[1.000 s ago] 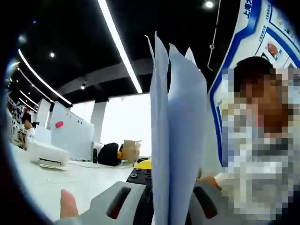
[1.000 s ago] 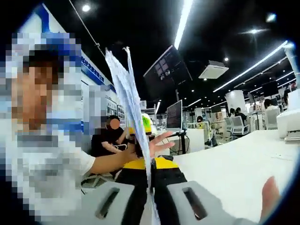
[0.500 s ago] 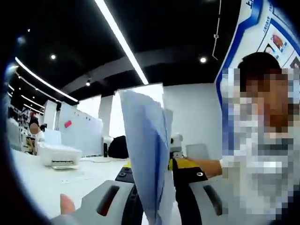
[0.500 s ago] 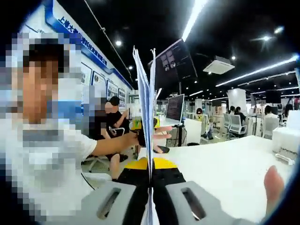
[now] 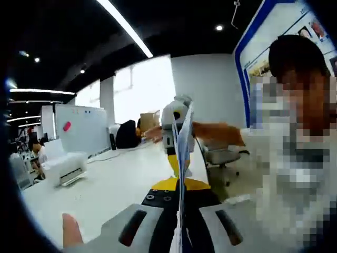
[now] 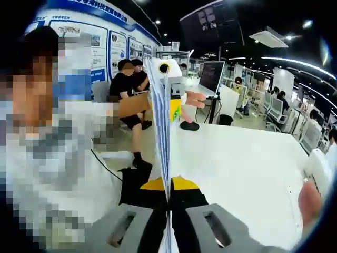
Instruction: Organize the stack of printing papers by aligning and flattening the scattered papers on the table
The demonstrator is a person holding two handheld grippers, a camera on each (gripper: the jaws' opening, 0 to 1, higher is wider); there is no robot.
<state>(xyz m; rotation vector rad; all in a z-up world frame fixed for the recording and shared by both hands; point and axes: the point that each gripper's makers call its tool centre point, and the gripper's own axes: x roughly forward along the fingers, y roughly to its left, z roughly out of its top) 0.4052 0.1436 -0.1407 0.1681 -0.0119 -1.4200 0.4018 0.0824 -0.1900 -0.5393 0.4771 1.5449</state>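
Both grippers are clamping the thin white sheaf of printing papers (image 5: 181,158) edge-on at 12 o'clock: left gripper (image 5: 178,232), right gripper (image 6: 169,226). Fanned a second ago, the sheets are now closing together above the white table (image 6: 247,163), so alignment is progressing.

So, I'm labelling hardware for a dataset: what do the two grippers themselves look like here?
Both match: the left gripper and right gripper have pale grey jaws with dark oblong slots, black inner blocks and a yellow band at the tips. No cables or sleeves are visible on them.
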